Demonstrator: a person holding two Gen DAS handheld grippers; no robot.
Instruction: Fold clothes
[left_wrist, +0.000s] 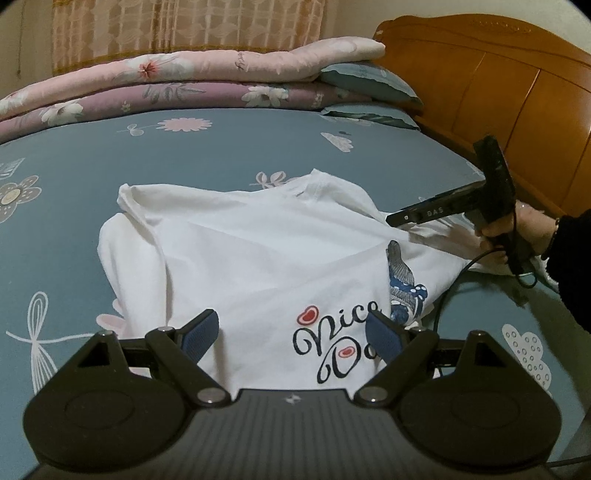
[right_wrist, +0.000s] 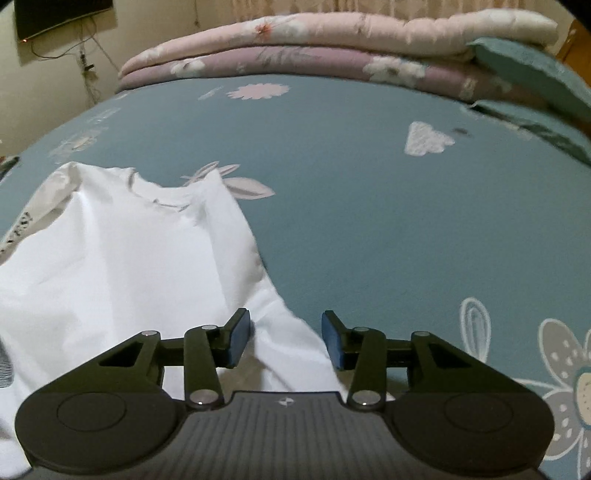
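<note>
A white T-shirt (left_wrist: 258, 251) with a "Nice Day" print and a blue figure lies partly folded on the blue flowered bedsheet (left_wrist: 240, 147). My left gripper (left_wrist: 291, 332) is open just above the shirt's near part, its blue pads astride the printed words. In the left wrist view the right gripper's black body (left_wrist: 458, 206) hovers over the shirt's right side, held by a hand (left_wrist: 517, 229). In the right wrist view the right gripper (right_wrist: 286, 338) is open, its jaws straddling the right edge of the shirt (right_wrist: 129, 258), with cloth lying between the pads.
Folded pink and mauve quilts (left_wrist: 184, 85) are stacked at the far side of the bed, with teal pillows (left_wrist: 369, 92) beside them. A wooden headboard (left_wrist: 498, 92) rises at the right. A cable (left_wrist: 454, 280) trails from the right gripper across the sheet.
</note>
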